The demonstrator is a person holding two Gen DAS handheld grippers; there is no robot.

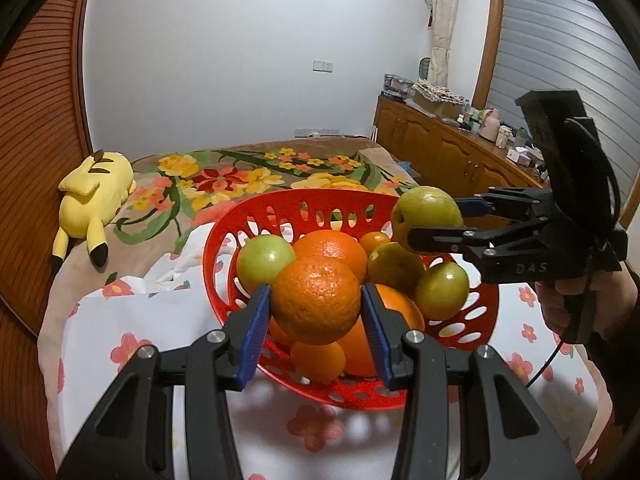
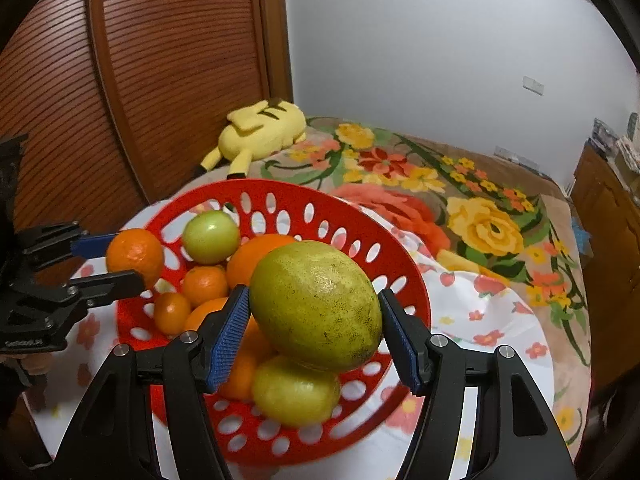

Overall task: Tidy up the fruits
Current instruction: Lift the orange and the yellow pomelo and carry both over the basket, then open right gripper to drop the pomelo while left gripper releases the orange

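A red perforated basket (image 1: 224, 232) (image 2: 360, 216) sits on a white flowered cloth and holds several oranges and green fruits. My left gripper (image 1: 316, 300) is shut on an orange (image 1: 316, 298) and holds it above the basket; it also shows in the right wrist view (image 2: 134, 258). My right gripper (image 2: 316, 312) is shut on a large yellow-green fruit (image 2: 316, 308) above the basket's right side; it shows in the left wrist view (image 1: 426, 212) too. A green fruit (image 1: 264, 262) lies at the basket's left.
The basket stands on a bed with a flowered blanket (image 1: 248, 176). A yellow plush toy (image 1: 94, 196) (image 2: 260, 128) lies by the wooden slatted wall (image 1: 40, 120). A wooden cabinet (image 1: 440, 144) with clutter stands at the right.
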